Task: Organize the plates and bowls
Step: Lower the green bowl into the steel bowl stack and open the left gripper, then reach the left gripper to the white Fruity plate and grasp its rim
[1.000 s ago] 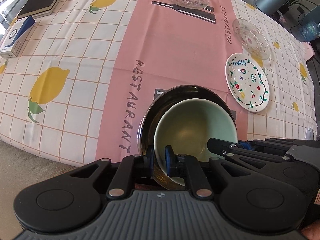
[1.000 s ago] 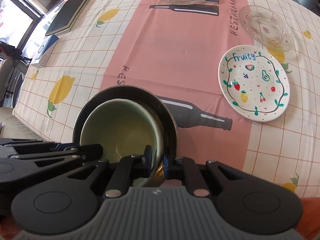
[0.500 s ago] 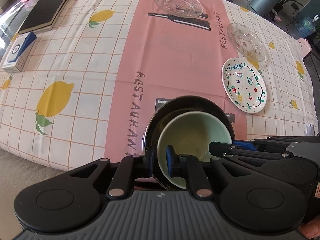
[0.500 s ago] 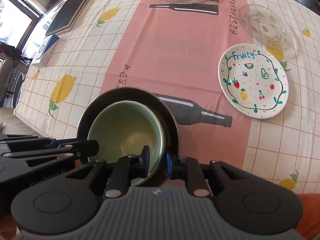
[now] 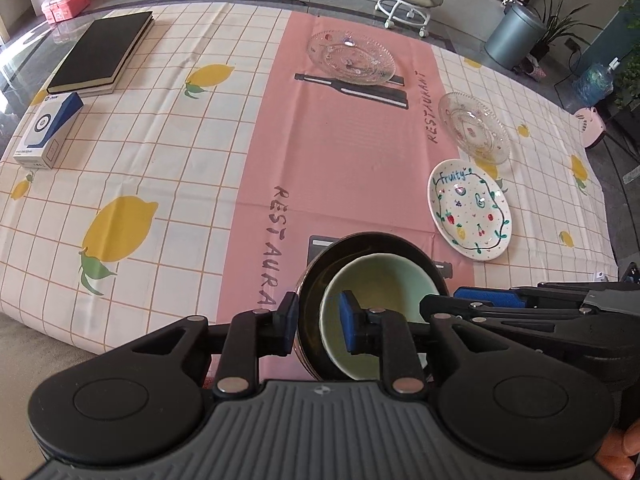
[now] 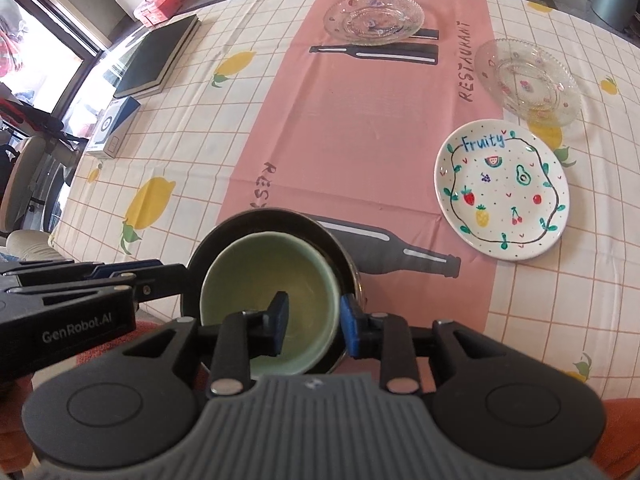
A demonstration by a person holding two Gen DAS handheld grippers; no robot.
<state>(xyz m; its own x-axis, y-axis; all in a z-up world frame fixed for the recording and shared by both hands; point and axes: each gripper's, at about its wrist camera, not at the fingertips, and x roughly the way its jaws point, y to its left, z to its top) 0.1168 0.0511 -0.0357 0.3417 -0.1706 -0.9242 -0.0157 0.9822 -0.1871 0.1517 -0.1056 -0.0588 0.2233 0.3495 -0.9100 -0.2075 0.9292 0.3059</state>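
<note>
A pale green bowl (image 5: 380,300) sits nested inside a dark bowl (image 5: 360,246) on the pink strip of the tablecloth, near the front edge. My left gripper (image 5: 319,322) straddles the left rims of both bowls; its jaws are opening and the pads stand off the rims. My right gripper (image 6: 314,320) straddles the right rims of the green bowl (image 6: 264,276) and dark bowl (image 6: 280,218), its jaws also opening with gaps showing. To the right lies a white "Fruity" plate (image 6: 502,190). Two glass plates (image 6: 374,18) (image 6: 528,80) lie farther back.
A black book (image 5: 102,52), a blue and white box (image 5: 48,132) and a pink box (image 5: 66,0) sit at the far left. A stool (image 5: 410,0) and a grey bin (image 5: 514,36) stand beyond the table. The table's front edge runs just below the bowls.
Both grippers went from shut on the bowls' rims to parted jaws. Both have lifted away, so the nested bowls look smaller and more of the table shows.
</note>
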